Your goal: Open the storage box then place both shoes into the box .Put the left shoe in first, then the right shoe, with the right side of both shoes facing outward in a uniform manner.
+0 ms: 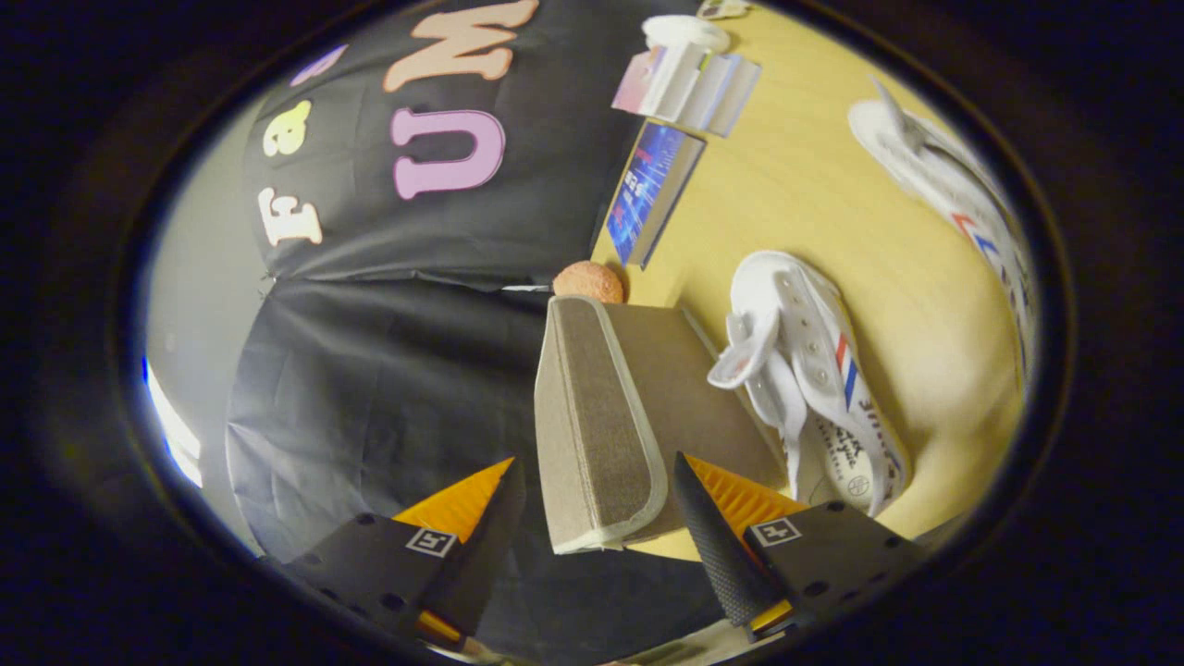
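Box lid (pixel 601 416) between open hand-held gripper (pixel 597 518) fingers

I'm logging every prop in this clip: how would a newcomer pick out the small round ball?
Start from the brown box lid standing between the open jaws of the gripper. At the lid's far tip, by the wooden table, sits the ball. It is orange, rough and round, unlike the flat blue book behind it.

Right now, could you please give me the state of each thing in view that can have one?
Storage box: lid edge between the fingers, apparently lifted.
Gripper: open, fingers either side of the lid edge, not pressing.
Near shoe: on its side on the table, outside the box.
Far shoe: on the table, outside the box.
Blue book: closed, standing.
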A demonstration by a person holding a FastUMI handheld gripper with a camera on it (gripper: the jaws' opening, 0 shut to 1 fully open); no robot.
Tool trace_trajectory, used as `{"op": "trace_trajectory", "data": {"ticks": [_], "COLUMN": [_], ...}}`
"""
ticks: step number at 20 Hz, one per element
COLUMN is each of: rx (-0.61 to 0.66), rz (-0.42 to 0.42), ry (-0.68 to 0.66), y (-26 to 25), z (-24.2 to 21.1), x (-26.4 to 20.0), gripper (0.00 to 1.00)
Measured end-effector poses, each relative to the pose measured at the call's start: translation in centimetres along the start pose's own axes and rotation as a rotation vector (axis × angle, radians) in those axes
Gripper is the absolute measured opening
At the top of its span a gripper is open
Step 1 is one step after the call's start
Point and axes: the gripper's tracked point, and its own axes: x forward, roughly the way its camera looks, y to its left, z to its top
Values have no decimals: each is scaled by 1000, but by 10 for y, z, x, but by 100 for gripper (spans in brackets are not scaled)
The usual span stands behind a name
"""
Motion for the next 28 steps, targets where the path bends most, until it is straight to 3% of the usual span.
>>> {"op": "trace_trajectory", "data": {"ticks": [5,12,14,23,26,27,28], "rx": [165,188,167,184,163,166,156], "rz": [59,130,77,48,43,52,57], "ry": [39,25,26,32,48,44,44], "y": [-14,0,-12,-19,-16,-19,-15], "z": [-9,-4,-5,4,-11,-6,-4], "x": [16,11,18,3,5,25,11], "gripper": [98,95,80,9,4,3,2]}}
